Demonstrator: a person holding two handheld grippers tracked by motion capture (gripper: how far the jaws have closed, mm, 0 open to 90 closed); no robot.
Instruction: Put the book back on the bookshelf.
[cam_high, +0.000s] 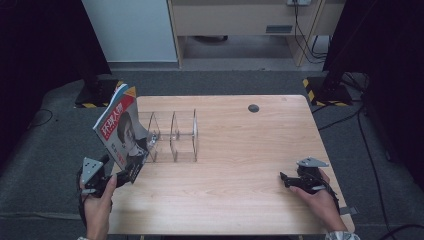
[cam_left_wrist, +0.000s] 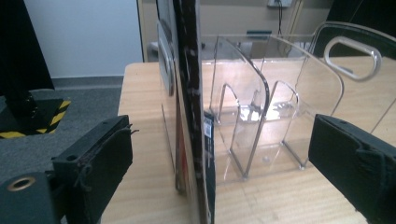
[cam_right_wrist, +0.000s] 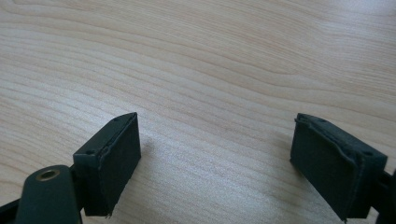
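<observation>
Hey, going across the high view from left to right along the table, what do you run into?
Left gripper → magazine standing tilted at the table's left edge → clear acrylic file rack → small dark round hole in the wooden table → right gripper, resting near the right edge.

Wooden table; black grommet near far edge.

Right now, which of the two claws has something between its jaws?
The left claw: the magazine stands edge-on between its wide-open jaws, beside the clear acrylic rack. The right claw, also open, has bare wooden table between its jaws.
</observation>
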